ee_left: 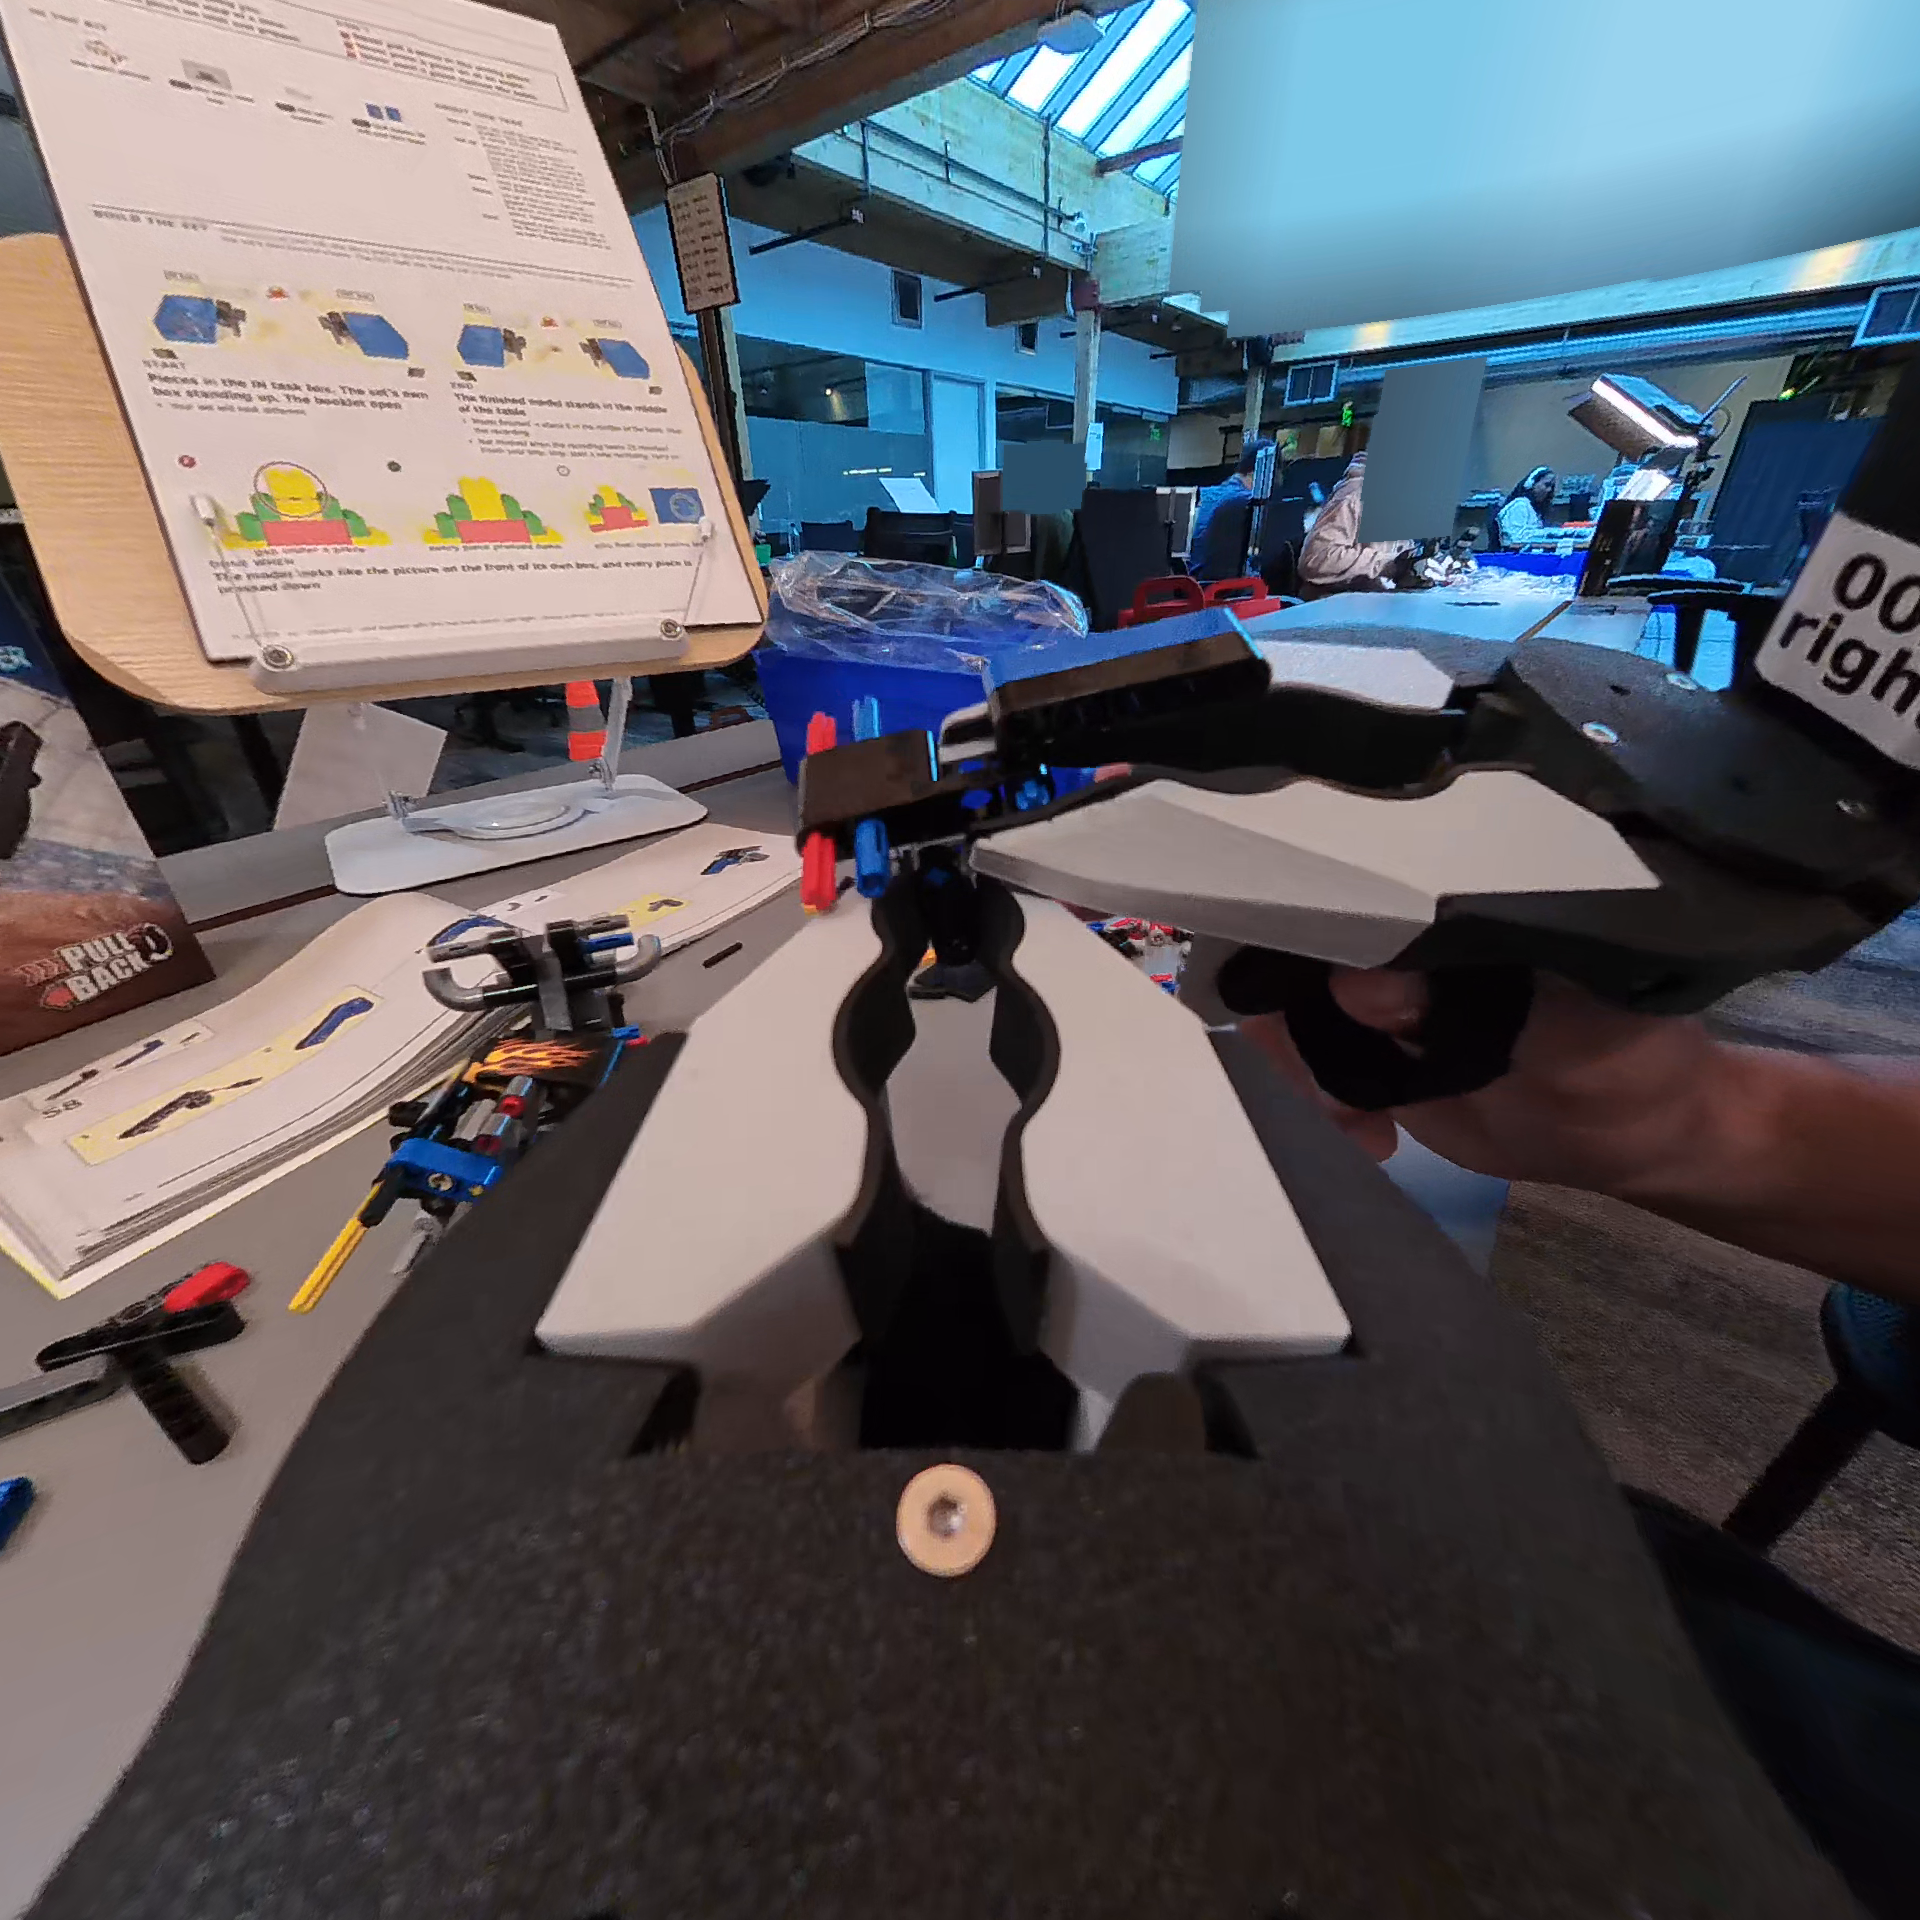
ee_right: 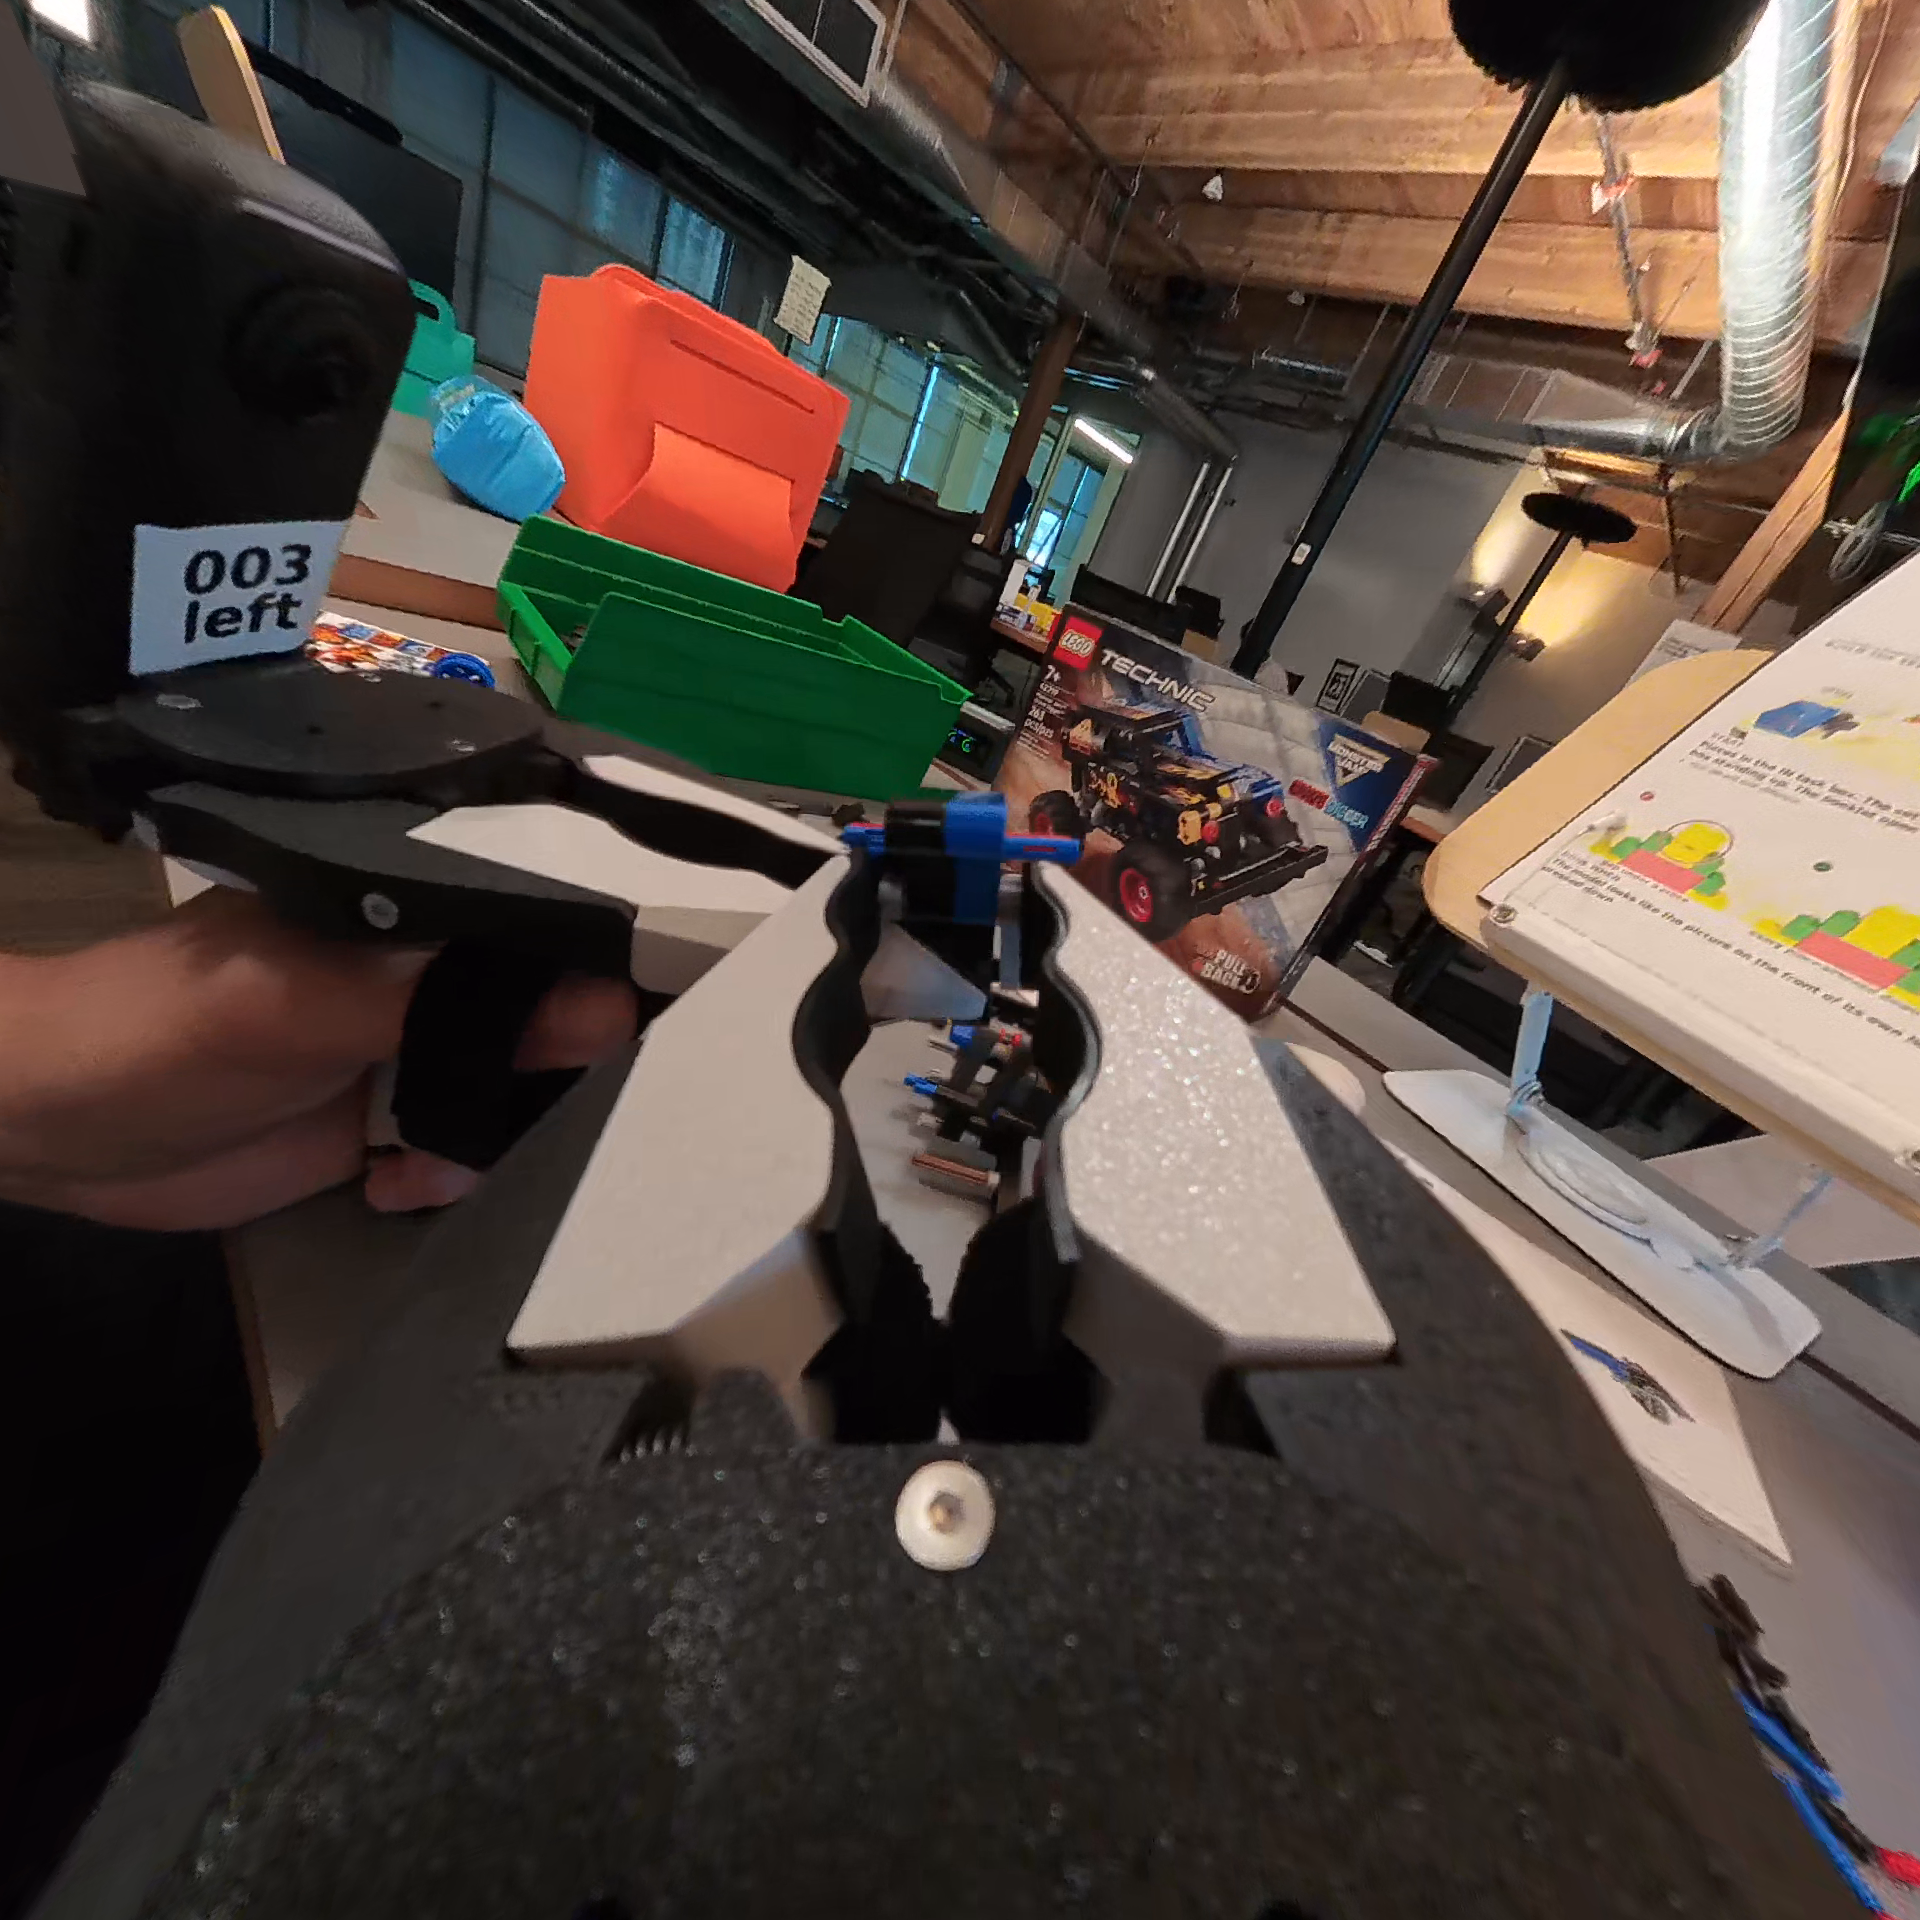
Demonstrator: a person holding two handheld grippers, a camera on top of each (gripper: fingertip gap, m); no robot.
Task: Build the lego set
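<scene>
Above the table (ee_left: pixel 644 997), you pinch one black-and-blue sub-assembly (ee_left: pixel 914 821) from two sides: left gripper (ee_left: pixel 935 935) narrowed on its lower stem, right gripper (ee_left: pixel 977 779) clamped across its top, likely so neither half twists while pressing together.

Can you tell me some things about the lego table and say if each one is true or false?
1. Both grippers hold one black and blue lego piece up in the air. True.
2. The instruction booklet lies closed. False: it lies open on the table.
3. The lego box stands upright. True.
4. The green tray sits on the orange bin. False: the tray is on the table in front of it.
</scene>
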